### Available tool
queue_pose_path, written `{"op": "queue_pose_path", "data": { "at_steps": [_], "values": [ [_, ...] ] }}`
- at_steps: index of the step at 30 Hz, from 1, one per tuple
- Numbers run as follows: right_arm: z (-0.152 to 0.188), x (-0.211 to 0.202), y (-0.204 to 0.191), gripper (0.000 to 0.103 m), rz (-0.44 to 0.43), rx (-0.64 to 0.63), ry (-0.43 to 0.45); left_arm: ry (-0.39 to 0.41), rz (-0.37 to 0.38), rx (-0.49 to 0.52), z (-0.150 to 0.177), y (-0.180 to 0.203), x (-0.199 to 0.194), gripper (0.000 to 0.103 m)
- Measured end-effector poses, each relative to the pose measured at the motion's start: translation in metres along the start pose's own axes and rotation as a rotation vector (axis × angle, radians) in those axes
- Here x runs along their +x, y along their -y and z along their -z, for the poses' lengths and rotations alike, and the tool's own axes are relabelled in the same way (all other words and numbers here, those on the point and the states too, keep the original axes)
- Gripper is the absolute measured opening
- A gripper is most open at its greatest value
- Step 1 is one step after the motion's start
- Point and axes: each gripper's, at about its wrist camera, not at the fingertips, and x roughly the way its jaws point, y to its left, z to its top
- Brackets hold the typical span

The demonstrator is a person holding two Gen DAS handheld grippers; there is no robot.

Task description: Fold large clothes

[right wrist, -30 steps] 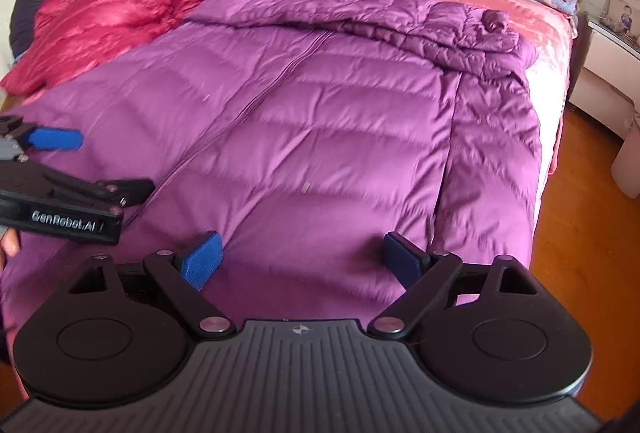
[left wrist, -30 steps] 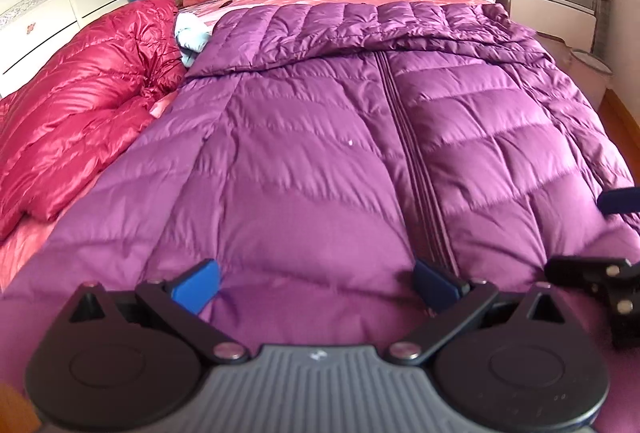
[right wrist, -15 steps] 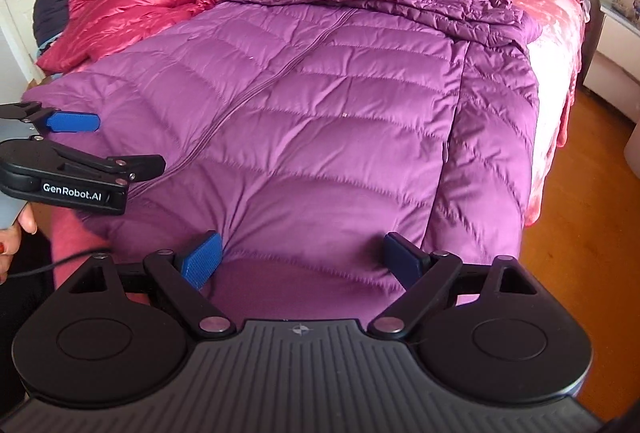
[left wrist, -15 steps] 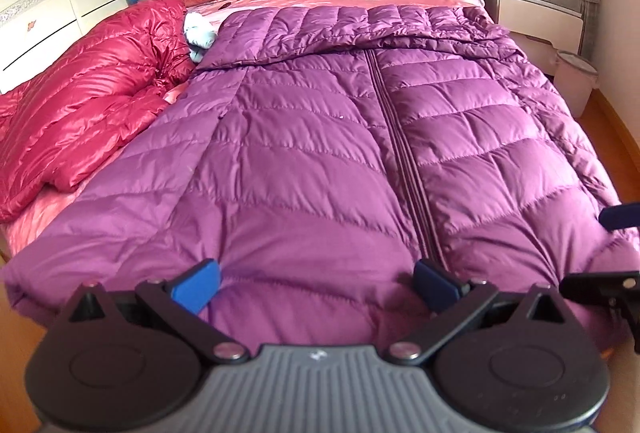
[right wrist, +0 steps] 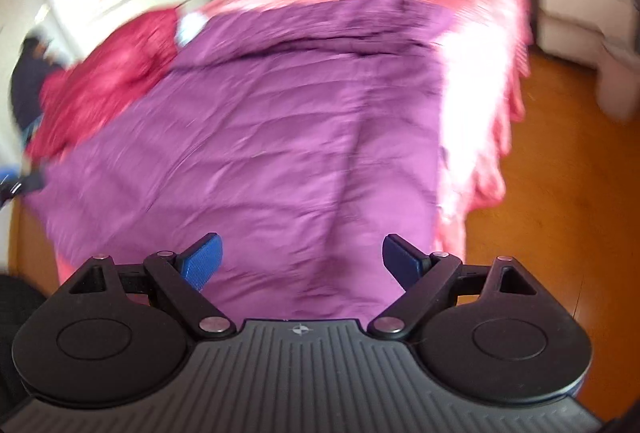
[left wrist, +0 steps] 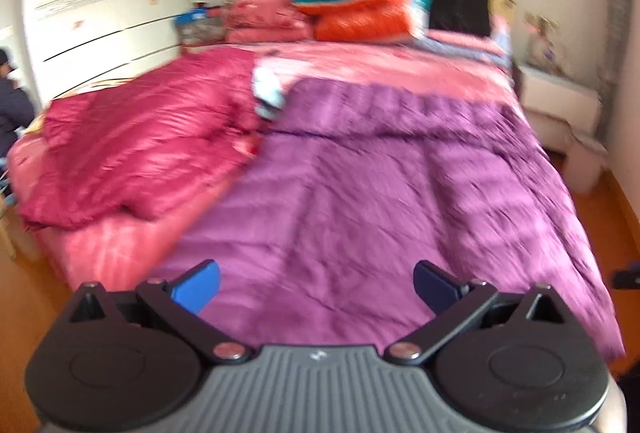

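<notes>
A large purple down coat (left wrist: 392, 193) lies flat on the pink bed, zipped front up, its hem toward me; the right wrist view shows the same purple coat (right wrist: 288, 137). Both views are motion-blurred. My left gripper (left wrist: 316, 287) hovers open above the hem, holding nothing. My right gripper (right wrist: 302, 263) is also open and empty, raised above the hem near the coat's right side. The right gripper's tip (left wrist: 626, 275) shows at the right edge of the left wrist view.
A crimson down coat (left wrist: 140, 145) lies crumpled on the bed's left half. Pillows and folded bedding (left wrist: 360, 13) are stacked at the headboard. A white nightstand (left wrist: 560, 105) and wooden floor (right wrist: 560, 193) lie to the right. A person (left wrist: 12, 101) is at far left by white wardrobes.
Both grippers have pulled back and risen away from the coat's hem, so the whole bed now shows. The jaws stayed open and the coat has not moved.
</notes>
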Motion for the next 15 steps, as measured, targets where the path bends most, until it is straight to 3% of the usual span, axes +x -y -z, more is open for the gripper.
{"op": "queue_pose_path", "data": {
  "at_steps": [4,7,15],
  "values": [
    [-0.004,0.0,0.049,0.103,-0.038,0.252,-0.005,-0.022,-0.014,-0.109,-0.01,-0.043,0.019,0.102],
    [-0.001,0.015,0.075,0.103,-0.075,0.393,-0.073,-0.053,0.006,-0.213,-0.007,-0.072,0.04,0.099],
    [0.019,0.052,0.103,0.103,-0.147,0.603,-0.181,-0.118,0.086,-0.382,0.008,-0.109,0.075,0.097]
  ]
}}
